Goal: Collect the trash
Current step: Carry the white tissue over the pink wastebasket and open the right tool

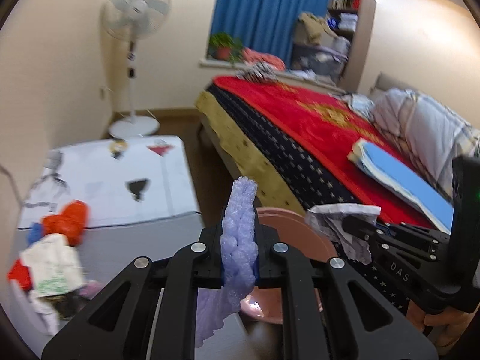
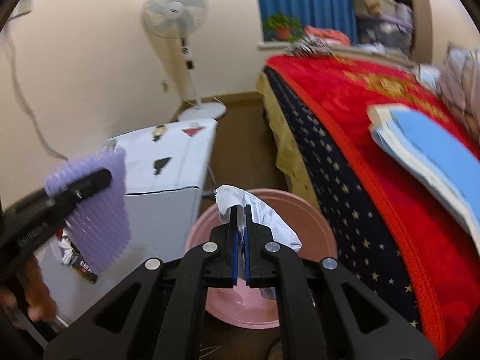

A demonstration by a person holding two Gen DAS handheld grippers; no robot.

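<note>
My left gripper (image 1: 239,228) is shut on a purple foam sheet (image 1: 240,240), which sticks up past the fingertips and hangs below them. The same foam sheet (image 2: 96,210) shows at the left of the right wrist view, clamped by the left gripper (image 2: 93,180). My right gripper (image 2: 240,219) is shut on a crumpled white paper (image 2: 270,225), held above a pink basin (image 2: 312,219) on the floor. In the left wrist view the right gripper (image 1: 348,220) holds that white paper (image 1: 339,219) just right of the pink basin (image 1: 297,234).
A low white table (image 1: 114,177) on the left carries a pile of red, white and blue bags (image 1: 57,240). A bed with a red blanket (image 1: 315,126) and blue books (image 1: 405,180) fills the right. A standing fan (image 1: 135,30) is in the corner.
</note>
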